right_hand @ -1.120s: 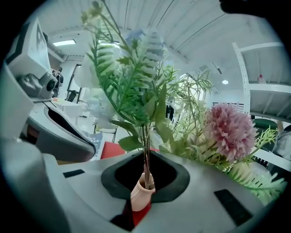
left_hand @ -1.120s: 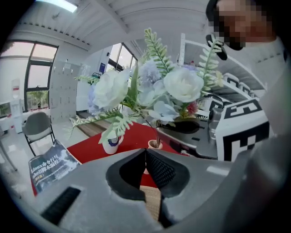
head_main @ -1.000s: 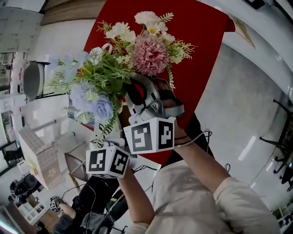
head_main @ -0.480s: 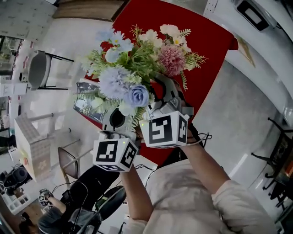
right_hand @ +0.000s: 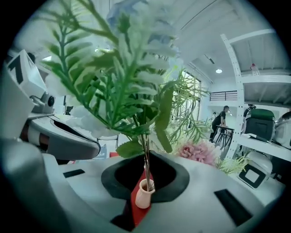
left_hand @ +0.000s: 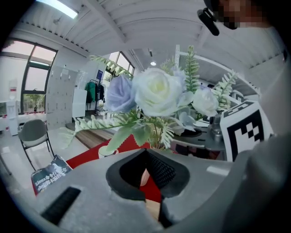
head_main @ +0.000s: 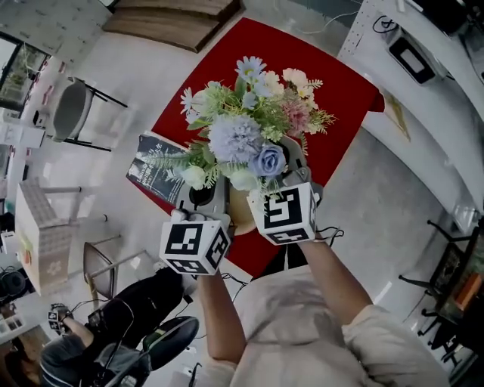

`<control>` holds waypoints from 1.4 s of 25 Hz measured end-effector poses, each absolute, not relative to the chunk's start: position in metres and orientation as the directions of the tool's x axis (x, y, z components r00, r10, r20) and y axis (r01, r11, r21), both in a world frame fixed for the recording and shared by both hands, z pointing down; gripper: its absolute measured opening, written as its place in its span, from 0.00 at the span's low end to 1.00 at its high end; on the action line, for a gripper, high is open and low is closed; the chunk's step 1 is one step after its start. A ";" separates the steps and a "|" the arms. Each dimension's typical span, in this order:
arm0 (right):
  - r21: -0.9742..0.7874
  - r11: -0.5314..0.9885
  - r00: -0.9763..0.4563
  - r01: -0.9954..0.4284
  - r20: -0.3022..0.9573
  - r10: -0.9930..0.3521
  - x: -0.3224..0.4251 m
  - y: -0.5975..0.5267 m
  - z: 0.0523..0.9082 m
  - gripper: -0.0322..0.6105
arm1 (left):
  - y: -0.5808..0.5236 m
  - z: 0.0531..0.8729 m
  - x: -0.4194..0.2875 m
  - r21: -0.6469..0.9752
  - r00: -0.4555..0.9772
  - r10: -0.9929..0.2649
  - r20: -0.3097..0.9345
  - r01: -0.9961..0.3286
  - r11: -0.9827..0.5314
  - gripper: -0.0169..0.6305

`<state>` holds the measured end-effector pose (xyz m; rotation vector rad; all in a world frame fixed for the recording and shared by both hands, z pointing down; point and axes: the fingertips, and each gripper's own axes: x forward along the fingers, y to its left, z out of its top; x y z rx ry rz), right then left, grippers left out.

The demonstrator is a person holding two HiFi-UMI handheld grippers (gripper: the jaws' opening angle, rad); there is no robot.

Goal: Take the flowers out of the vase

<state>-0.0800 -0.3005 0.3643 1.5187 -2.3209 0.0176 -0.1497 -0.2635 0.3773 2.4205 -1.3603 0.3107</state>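
A mixed bunch of artificial flowers (head_main: 249,143), blue, white and pink with green fern, is held up over the red table (head_main: 340,91). My right gripper (right_hand: 146,170) is shut on thin stems (right_hand: 145,159) that run through its jaw notch. My left gripper (left_hand: 148,152) is shut too. The stems of a white rose (left_hand: 157,93) run down into its jaw seam. In the head view both grippers sit side by side under the blooms, left gripper (head_main: 206,198) and right gripper (head_main: 296,170). The small tan vase (right_hand: 144,195) shows far below through the right notch, and as a vase (head_main: 242,212) between the grippers.
A dark book (head_main: 150,178) lies at the red table's left corner. A grey chair (head_main: 72,109) stands to the left. A seated person (head_main: 113,332) is at the lower left. White shelving (head_main: 423,68) runs along the right. A wooden platform (head_main: 174,19) lies at the top.
The blue and white bunch on the left has come right against the pink bunch, forming one cluster. Both grippers sit closer together, and the flowers look smaller and farther from the head camera.
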 end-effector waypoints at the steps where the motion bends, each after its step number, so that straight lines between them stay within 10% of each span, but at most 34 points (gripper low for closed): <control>1: 0.182 0.419 -0.353 -0.890 0.309 -0.883 -0.079 -0.299 0.362 0.11 | -0.262 0.375 -0.150 0.189 0.516 -0.781 0.351 -0.856 -0.480 0.04; 35: -0.303 0.551 -0.627 -0.778 0.447 -0.638 0.001 -0.173 0.381 0.09 | -0.147 0.383 -0.068 0.185 0.457 -0.789 0.409 -0.889 -0.419 0.04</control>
